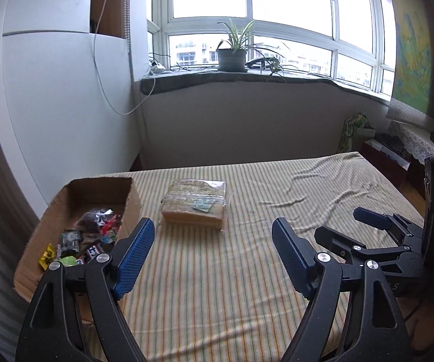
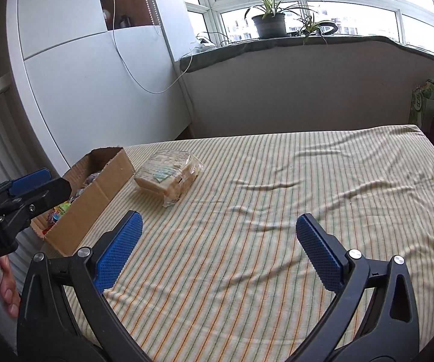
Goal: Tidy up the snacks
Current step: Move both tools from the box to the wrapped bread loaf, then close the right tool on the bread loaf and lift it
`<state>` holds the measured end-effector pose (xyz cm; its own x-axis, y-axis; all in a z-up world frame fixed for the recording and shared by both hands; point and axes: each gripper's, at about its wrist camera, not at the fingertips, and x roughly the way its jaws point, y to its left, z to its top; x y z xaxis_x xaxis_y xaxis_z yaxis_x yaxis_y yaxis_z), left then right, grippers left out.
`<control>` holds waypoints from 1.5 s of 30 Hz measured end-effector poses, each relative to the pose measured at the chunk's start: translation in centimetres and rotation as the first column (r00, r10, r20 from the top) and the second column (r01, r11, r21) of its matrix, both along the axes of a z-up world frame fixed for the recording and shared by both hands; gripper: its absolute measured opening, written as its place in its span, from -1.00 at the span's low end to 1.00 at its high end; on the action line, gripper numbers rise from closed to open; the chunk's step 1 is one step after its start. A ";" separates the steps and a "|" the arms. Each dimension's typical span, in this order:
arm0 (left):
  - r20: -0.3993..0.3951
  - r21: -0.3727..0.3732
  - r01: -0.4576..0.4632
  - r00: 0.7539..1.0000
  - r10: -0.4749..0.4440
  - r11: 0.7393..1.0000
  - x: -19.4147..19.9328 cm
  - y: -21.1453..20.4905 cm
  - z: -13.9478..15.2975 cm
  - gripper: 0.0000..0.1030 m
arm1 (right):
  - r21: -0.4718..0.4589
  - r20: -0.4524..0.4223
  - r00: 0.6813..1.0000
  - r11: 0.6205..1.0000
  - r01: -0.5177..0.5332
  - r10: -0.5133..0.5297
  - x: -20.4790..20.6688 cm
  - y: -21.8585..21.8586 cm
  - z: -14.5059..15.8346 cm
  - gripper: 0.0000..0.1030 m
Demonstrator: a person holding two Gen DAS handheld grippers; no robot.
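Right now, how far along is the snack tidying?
Done: small wrapped snacks already lie in the cardboard box. In hand: nothing; the left gripper and right gripper have open, empty jaws. Left: the wrapped cracker pack sits on the striped cloth beside the box.

bed cover (image 2: 247, 241): cream, thin green and orange stripes
box (image 2: 96, 193): plain brown cardboard
fingers (image 2: 117, 250): blue dotted pads, black frames
plant pot (image 1: 232, 58): dull grey-green
wrapped pack (image 1: 195, 203): tan, clear film
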<state>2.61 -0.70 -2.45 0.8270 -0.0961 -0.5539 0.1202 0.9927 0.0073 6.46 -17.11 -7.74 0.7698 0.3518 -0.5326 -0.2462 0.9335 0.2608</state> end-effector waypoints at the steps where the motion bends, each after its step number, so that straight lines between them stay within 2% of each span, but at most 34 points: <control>1: -0.006 -0.004 0.000 1.000 0.000 1.000 0.2 -0.1 -0.2 0.56 | -0.002 -0.006 1.000 1.000 0.000 0.000 0.2 -0.1 -0.1 1.00; 6: -0.067 -0.079 -0.019 0.998 0.014 0.997 2.1 0.5 -2.1 0.56 | -0.003 -0.049 0.999 1.000 -0.023 0.022 2.1 0.1 -0.6 1.00; 10: -0.146 -0.165 -0.075 0.988 0.051 0.983 5.5 2.1 -4.6 0.56 | 0.005 -0.099 0.994 0.999 -0.038 0.038 4.9 0.8 -1.1 1.00; 13: -0.208 -0.199 -0.138 0.973 0.096 0.970 8.7 3.4 -6.6 0.56 | 0.013 -0.142 0.989 0.999 -0.045 0.046 7.6 1.6 -1.8 1.00; 16: -0.269 -0.272 -0.194 0.956 0.119 0.943 11.9 5.1 -8.1 0.56 | 0.053 -0.198 0.978 0.997 -0.064 0.073 10.1 2.8 -2.8 1.00; 18: -0.305 -0.343 -0.200 0.948 0.092 0.918 13.6 5.8 -8.7 0.56 | 0.077 -0.220 0.970 0.993 -0.092 0.107 11.4 4.0 -3.2 1.00; 21: -0.334 -0.384 -0.230 0.937 0.098 0.894 15.4 6.2 -9.2 0.56 | 0.085 -0.236 0.962 0.989 -0.124 0.140 12.9 5.7 -3.6 1.00; 31: -0.365 -0.529 -0.252 0.930 0.050 0.811 16.9 7.9 -10.3 0.56 | 0.094 -0.282 0.940 0.980 -0.174 0.194 16.4 9.3 -4.7 1.00; 35: -0.406 -0.561 -0.287 0.913 0.045 0.777 17.9 8.6 -11.3 0.56 | 0.072 -0.293 0.936 0.980 -0.184 0.197 18.2 9.9 -5.4 1.00; 37: -0.399 -0.562 -0.284 0.916 0.047 0.777 17.7 8.4 -11.3 0.57 | 0.061 -0.297 0.929 0.975 -0.212 0.220 19.2 10.1 -5.8 1.00; 41: -0.386 -0.554 -0.253 0.922 0.024 0.793 17.8 8.2 -11.1 0.57 | 0.049 -0.288 0.915 0.959 -0.279 0.281 20.4 10.9 -6.3 1.00; 42: -0.383 -0.558 -0.249 0.924 0.021 0.792 17.8 8.2 -11.1 0.56 | 0.045 -0.286 0.913 0.956 -0.290 0.290 20.4 11.1 -6.3 0.93; 43: -0.377 -0.562 -0.244 0.926 0.018 0.790 17.7 8.2 -11.2 0.56 | 0.050 -0.277 0.911 0.952 -0.303 0.304 20.2 11.4 -6.2 0.65; 44: -0.370 -0.565 -0.239 0.929 0.016 0.790 17.8 8.3 -11.3 0.52 | 0.067 -0.270 0.906 0.945 -0.321 0.327 19.9 11.6 -6.2 0.50; 45: -0.365 -0.562 -0.233 0.931 0.015 0.793 17.7 8.3 -11.3 0.35 | 0.076 -0.262 0.904 0.941 -0.329 0.337 19.6 11.8 -6.1 0.38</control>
